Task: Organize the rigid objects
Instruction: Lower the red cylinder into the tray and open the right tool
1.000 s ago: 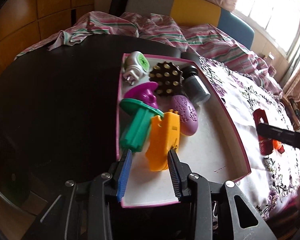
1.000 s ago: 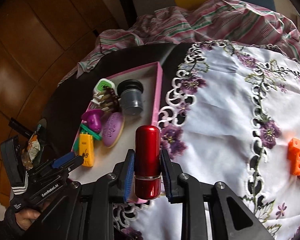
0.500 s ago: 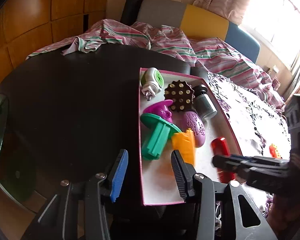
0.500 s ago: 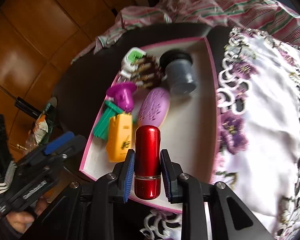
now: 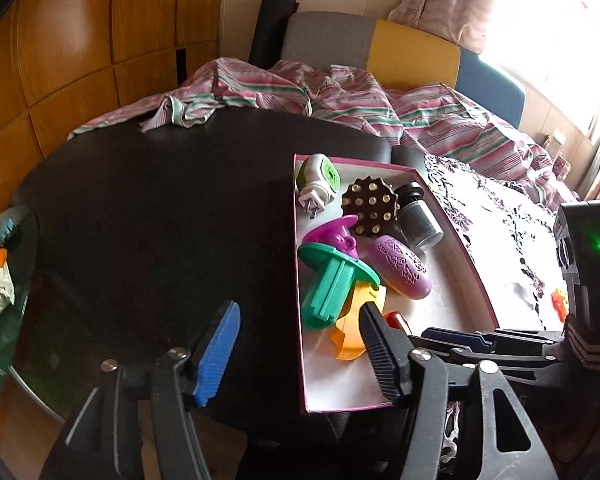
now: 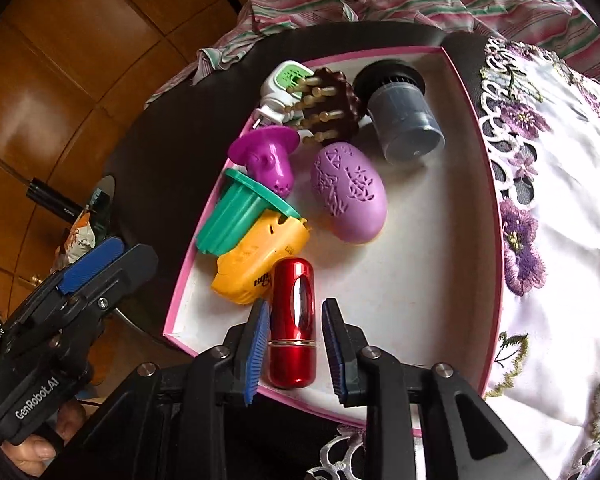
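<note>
1. Wood-panelled wall (image 5: 80, 40) and rumpled pink-and-green striped bedding (image 5: 340, 96) lie behind a round dark desk (image 5: 160, 220). A white cloth embroidered with purple flowers (image 6: 560, 240) covers the desk's right part.
2. On the desk, at the cloth's edge, sits a shallow pink-rimmed cardboard box with a white floor (image 6: 496, 240).
3. At its far end are a white-and-green plug-in device (image 6: 280, 84), a brown studded disc (image 6: 332, 104) and a grey jar with a black cap (image 6: 404, 120), which lies on its side.
4. Nearer lie a magenta flanged plastic piece (image 6: 268, 160), a lilac egg-shaped case with a raised pattern (image 6: 348, 192), a green flanged plastic holder (image 6: 236, 216) and a yellow plastic tool (image 6: 252, 264), which the green holder partly overlaps.
5. A glossy red metal cylinder (image 6: 292, 320) lies inside the box at its near rim, just beside the yellow tool.
6. The right gripper (image 6: 294, 348) straddles the cylinder. Its fingers are slightly parted, with a narrow gap at the right one, so they do not clamp it.
7. The left gripper (image 5: 298, 354) hovers over the box's near-left edge. Its fingers have just been opening, stand about half apart and hold nothing.
</note>
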{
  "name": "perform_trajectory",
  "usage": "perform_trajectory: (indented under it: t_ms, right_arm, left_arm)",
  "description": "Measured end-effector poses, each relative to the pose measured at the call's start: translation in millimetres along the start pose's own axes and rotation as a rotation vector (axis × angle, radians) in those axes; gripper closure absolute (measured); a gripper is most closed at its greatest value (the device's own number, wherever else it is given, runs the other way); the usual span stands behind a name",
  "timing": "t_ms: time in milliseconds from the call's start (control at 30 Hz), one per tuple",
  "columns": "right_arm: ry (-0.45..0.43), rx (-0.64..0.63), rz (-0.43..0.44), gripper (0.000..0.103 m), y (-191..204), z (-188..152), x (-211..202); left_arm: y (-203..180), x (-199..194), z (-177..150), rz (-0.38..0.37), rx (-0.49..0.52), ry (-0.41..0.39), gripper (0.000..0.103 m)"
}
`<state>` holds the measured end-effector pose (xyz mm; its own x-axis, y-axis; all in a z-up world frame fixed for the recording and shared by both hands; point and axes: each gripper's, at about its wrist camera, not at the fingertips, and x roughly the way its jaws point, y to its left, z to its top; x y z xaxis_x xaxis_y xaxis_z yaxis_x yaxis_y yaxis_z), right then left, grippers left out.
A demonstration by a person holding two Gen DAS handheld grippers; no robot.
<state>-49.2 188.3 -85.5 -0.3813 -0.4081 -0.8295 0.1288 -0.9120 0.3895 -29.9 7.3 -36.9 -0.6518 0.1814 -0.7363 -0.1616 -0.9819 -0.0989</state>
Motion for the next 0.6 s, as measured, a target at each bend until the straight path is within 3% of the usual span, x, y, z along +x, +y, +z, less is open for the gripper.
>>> perform_trajectory:
  t_ms: [267,600]
  right_arm:
    - [-0.071,-0.006,-0.012,0.076,0,1,-18]
    - [-0.182,-0.033,-0.107,0.076,-5,-1,-51]
  left_arm:
    - [-7,-11,3,0.032,0.038,-0.038,0.033]
    - [-17,-18,2,0.052,0.071,-0.05,0.028]
